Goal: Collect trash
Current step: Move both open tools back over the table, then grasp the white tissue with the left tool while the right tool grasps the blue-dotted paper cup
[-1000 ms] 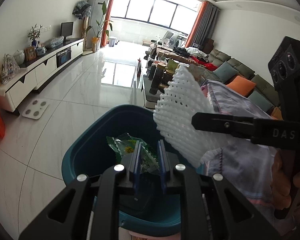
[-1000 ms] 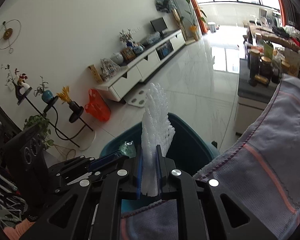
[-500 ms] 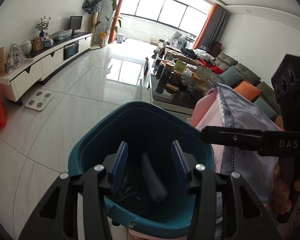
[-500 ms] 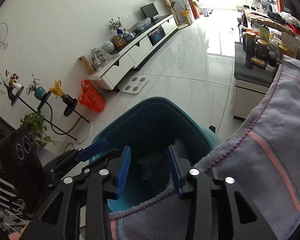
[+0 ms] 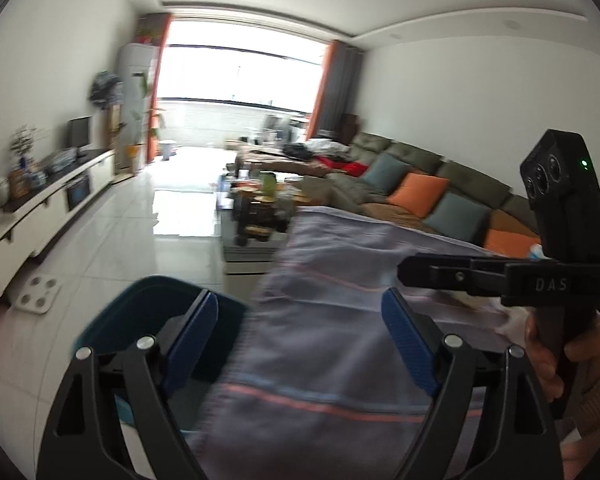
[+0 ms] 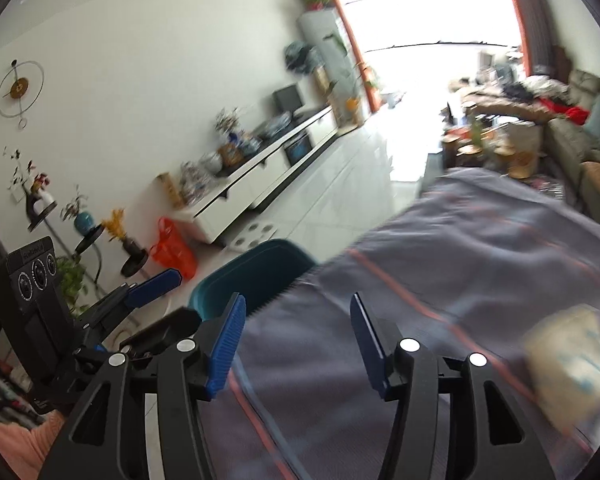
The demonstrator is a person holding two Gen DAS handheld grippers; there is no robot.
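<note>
My left gripper is open and empty, above the edge of a grey cloth with orange stripes. The teal trash bin stands on the floor just left of the cloth; its inside is hidden. My right gripper is open and empty, over the same cloth, with the bin ahead to the left. A pale crumpled wrapper or bag lies blurred on the cloth at the right. The right gripper also shows in the left wrist view.
A white TV cabinet runs along the left wall. An orange bag and a white scale sit on the floor. A cluttered coffee table and a sofa with cushions lie beyond the cloth.
One second ago each gripper held trash over the bin: green wrapper left, white foam net right. Both opened and dropped it. Both have since lifted and swung right over the cloth.
</note>
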